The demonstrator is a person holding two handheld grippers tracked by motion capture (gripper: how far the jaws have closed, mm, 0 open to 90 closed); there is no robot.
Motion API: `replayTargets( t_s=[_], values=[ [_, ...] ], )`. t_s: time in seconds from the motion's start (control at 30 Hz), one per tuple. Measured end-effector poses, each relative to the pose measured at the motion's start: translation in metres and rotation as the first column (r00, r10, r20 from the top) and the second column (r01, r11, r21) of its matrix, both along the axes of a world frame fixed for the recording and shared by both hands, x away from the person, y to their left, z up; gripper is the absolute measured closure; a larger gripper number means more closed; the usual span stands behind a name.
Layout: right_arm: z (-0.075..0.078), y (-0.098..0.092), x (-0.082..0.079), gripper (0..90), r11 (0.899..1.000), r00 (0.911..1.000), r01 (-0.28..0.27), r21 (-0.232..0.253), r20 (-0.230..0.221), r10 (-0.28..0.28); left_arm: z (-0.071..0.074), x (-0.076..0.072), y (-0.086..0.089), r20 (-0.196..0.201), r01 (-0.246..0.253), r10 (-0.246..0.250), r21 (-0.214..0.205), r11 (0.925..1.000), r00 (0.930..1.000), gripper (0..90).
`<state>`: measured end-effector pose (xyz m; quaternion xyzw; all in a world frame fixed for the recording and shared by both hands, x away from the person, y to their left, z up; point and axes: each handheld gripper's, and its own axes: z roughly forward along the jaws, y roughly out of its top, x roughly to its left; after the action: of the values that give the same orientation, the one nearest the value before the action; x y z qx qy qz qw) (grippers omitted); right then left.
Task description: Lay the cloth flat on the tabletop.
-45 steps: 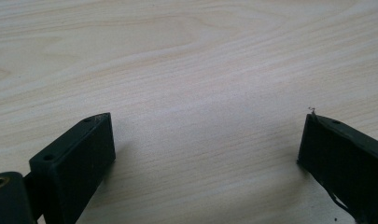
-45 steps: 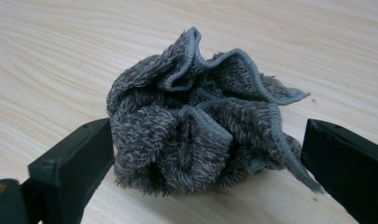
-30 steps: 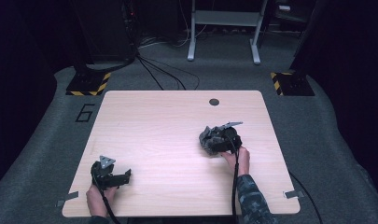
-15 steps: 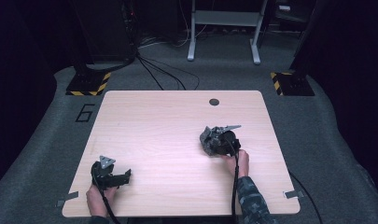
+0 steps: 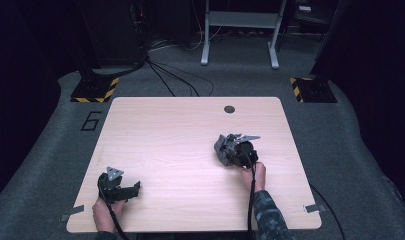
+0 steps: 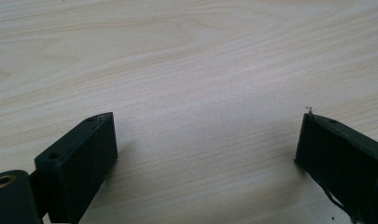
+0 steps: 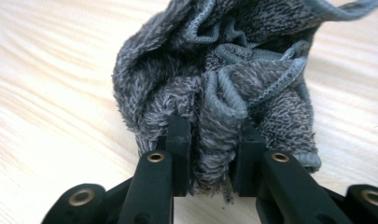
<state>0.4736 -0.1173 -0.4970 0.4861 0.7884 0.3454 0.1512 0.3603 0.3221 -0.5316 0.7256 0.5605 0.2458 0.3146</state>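
High view: pale wood table (image 5: 165, 145), grey carpet (image 5: 50, 165).

a fuzzy grey terry cloth (image 7: 214, 84) with stitched hems lies on the matt pale wood-grain table (image 5: 165, 135).
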Motion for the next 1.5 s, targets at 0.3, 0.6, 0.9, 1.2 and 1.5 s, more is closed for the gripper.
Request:
replayTargets(
  t_s=[0.3,0.6,0.9,1.2,1.5],
  values=[
    [0.023,-0.002,-0.014,74.1,0.999,0.9967,-0.005,0.035,0.081,0.002,0.0,0.0,0.0,0.0,0.0,0.0,-0.001,1.0,1.0,5.2],
    [0.052,0.009,-0.041,74.0,0.996,0.9874,-0.083,0.026,0.137,0.079,0.0,0.0,0.0,0.0,0.001,-0.001,0.0,1.0,1.0,5.2],
    [0.065,0.022,-0.07,73.9,0.988,0.9764,-0.149,0.033,0.163,0.142,0.0,0.0,0.0,0.0,0.0,0.0,-0.001,1.0,1.0,5.2],
    [0.063,0.045,-0.1,73.8,0.969,0.9581,-0.245,0.028,0.16,0.238,0.0,0.0,0.0,0.0,0.0,0.0,0.0,1.0,1.0,5.2],
    [0.044,0.069,-0.121,73.8,0.949,0.9435,-0.315,0.03,0.119,0.309,0.0,0.0,0.0,0.0,0.001,-0.001,-0.001,1.0,1.0,5.2]
  ],
)
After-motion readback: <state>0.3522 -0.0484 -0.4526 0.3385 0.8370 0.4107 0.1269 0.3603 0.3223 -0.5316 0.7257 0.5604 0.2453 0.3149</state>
